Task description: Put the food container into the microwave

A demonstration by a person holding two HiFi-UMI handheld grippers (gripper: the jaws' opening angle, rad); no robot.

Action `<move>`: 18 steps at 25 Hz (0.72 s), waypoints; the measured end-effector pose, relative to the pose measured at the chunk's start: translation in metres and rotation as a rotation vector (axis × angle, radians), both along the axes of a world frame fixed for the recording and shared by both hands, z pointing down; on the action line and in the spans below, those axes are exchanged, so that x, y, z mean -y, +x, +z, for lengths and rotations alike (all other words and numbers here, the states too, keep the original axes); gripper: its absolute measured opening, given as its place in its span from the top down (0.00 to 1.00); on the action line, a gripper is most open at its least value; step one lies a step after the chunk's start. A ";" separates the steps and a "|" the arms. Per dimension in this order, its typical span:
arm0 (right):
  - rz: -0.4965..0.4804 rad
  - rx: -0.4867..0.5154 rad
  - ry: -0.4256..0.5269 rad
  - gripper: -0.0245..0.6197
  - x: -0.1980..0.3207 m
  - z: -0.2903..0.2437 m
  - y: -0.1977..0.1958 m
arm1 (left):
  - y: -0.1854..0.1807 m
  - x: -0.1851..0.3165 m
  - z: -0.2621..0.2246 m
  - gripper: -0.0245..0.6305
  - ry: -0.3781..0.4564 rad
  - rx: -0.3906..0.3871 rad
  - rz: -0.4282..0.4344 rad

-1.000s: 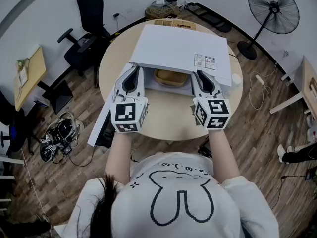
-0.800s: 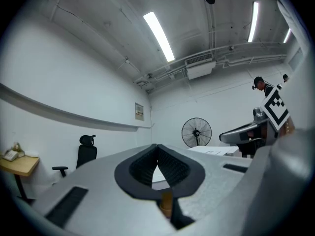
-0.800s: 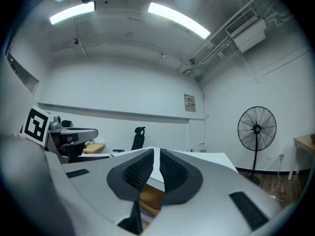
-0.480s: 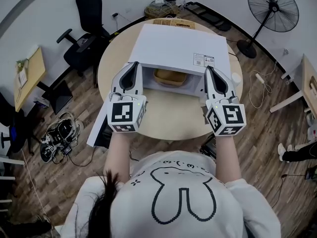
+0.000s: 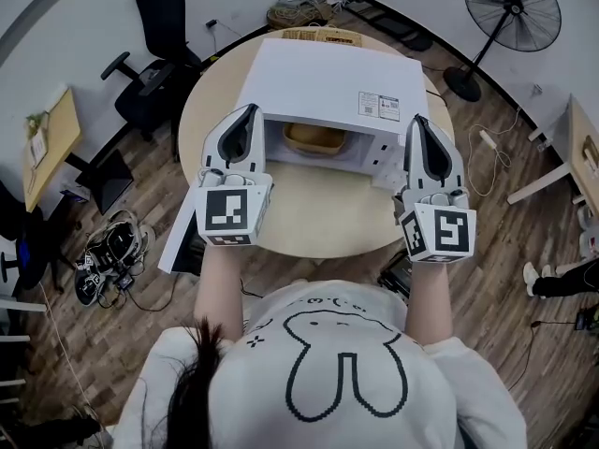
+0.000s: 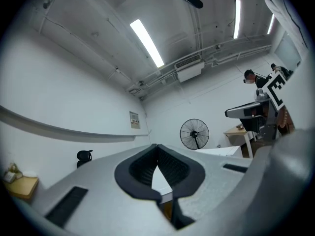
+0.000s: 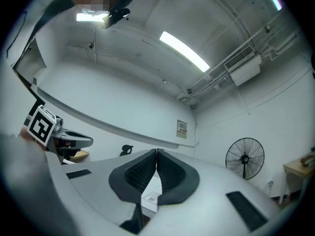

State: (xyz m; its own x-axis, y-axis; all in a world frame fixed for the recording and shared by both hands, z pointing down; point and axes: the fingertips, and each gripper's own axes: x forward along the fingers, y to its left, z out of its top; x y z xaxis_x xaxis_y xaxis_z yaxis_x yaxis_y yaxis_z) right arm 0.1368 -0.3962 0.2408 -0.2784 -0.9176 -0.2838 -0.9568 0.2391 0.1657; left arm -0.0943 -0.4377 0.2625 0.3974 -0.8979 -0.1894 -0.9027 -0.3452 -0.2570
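Observation:
The tan food container point(image 5: 314, 138) sits inside the open cavity of the white microwave point(image 5: 328, 82) on the round table point(image 5: 309, 218). The microwave's door point(image 5: 187, 232) hangs open to the left. My left gripper point(image 5: 247, 110) is held at the cavity's left side, shut and empty, its tips together point(image 6: 156, 146). My right gripper point(image 5: 416, 120) is at the microwave's right front corner, also shut with nothing in it point(image 7: 156, 151). Both point upward and away from the table. A sliver of the microwave's label point(image 7: 151, 197) shows below the right pads.
A black office chair point(image 5: 164, 26) stands at the back left and a standing fan point(image 5: 513, 9) at the back right. Cables and gear point(image 5: 112, 255) lie on the wooden floor to the left. A small wooden desk point(image 5: 51, 143) is at the far left.
Both grippers have drawn back from the microwave's opening and spread apart, the right one moving out to the right. The container stays inside the cavity.

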 end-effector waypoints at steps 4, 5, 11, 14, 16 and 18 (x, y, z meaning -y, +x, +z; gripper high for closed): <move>0.020 0.001 0.008 0.92 -0.005 -0.002 0.006 | 0.003 -0.004 -0.004 0.95 0.012 0.002 0.004; 0.023 -0.008 0.005 0.92 -0.006 -0.001 0.007 | 0.003 -0.005 -0.005 0.95 0.013 0.001 0.005; 0.026 -0.019 -0.006 0.92 -0.008 0.002 0.008 | 0.005 -0.006 -0.006 0.95 0.009 -0.023 0.016; 0.025 -0.020 -0.001 0.92 -0.009 0.001 0.007 | 0.005 -0.006 -0.007 0.95 0.012 -0.028 0.011; 0.025 -0.023 -0.002 0.92 -0.009 0.001 0.007 | 0.005 -0.006 -0.007 0.95 0.014 -0.026 0.009; 0.027 -0.023 -0.009 0.92 -0.008 0.004 0.007 | 0.005 -0.006 -0.007 0.95 0.016 -0.022 0.006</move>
